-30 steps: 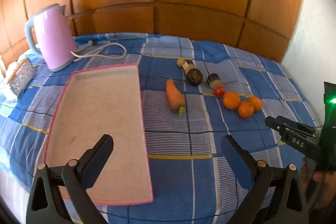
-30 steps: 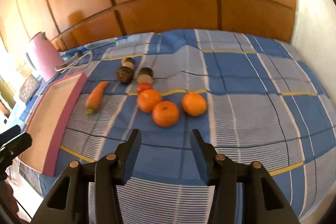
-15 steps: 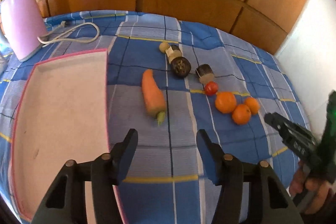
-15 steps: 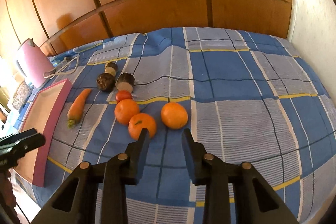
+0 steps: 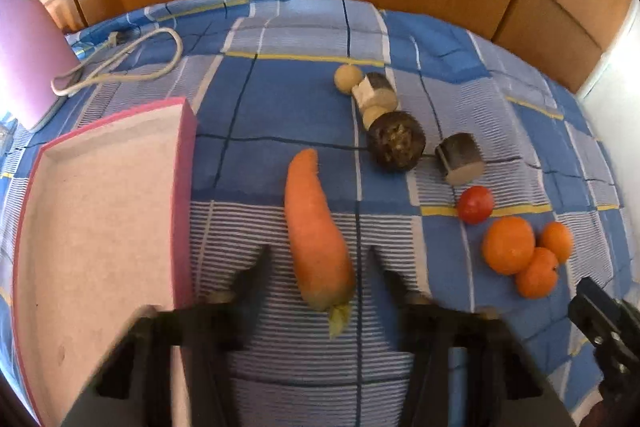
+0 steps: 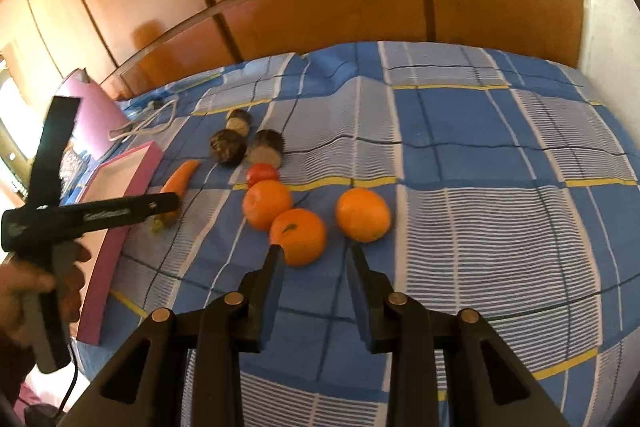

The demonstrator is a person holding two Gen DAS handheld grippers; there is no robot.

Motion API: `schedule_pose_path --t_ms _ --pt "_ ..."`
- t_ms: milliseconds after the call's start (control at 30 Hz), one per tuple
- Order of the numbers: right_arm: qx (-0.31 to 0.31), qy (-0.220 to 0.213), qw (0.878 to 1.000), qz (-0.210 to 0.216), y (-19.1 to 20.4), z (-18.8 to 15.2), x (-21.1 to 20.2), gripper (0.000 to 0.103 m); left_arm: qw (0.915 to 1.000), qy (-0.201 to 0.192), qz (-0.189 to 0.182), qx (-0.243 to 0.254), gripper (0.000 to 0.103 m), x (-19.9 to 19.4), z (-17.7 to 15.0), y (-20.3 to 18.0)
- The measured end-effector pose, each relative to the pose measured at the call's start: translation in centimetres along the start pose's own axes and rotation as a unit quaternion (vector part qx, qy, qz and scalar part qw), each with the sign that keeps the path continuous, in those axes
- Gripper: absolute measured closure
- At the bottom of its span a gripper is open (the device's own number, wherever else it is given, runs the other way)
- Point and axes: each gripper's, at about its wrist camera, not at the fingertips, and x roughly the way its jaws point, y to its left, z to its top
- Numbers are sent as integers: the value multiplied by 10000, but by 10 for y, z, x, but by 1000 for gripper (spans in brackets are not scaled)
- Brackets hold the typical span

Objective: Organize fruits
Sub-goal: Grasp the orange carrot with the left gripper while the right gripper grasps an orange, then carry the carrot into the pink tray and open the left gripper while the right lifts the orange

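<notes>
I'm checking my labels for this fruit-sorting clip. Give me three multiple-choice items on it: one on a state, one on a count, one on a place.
1. The pink tray is:
A) empty
B) full of fruit
C) upside down

2. How many oranges lie on the checked cloth?
A) two
B) three
C) five

3. The carrot lies:
A) inside the tray
B) on the cloth beside the tray
C) on top of the oranges

Answers:
1 A, its pale floor shows bare inside the raised rim.
2 B, three sit grouped in both views.
3 B, it rests on the striped patch, clear of the tray's edge.
</notes>
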Motion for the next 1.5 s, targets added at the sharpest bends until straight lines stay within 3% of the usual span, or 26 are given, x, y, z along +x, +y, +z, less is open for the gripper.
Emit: schedule_pose_path --t_ms 300,567,867,1167,1300,1433,1500 --pt "73 151 9997 163 0 1 17 69 9994 -241 -224 -112 71 -8 -11 3" --pt "-157 185 9997 10 11 8 31 66 9961 -598 -585 -266 72 -50 -24 11" --pt "-617 160 9970 -433 25 13 46 64 9901 -990 -559 -818 73 -100 -42 68" --pt "-367 372 9984 -193 11 -8 17 66 9739 -1548 -665 -1519 73 -148 -64 130" --pt "-225 416 9988 -145 4 -22 1 66 9715 -1689 -189 -1654 73 -150 -75 150" --pt "-312 452 9984 -112 11 -29 -3 66 9734 -1370 362 -1800 71 -132 -94 167" --pt "-399 459 9981 -83 18 -30 -2 66 9753 -1246 555 -1738 48 -127 -102 170"
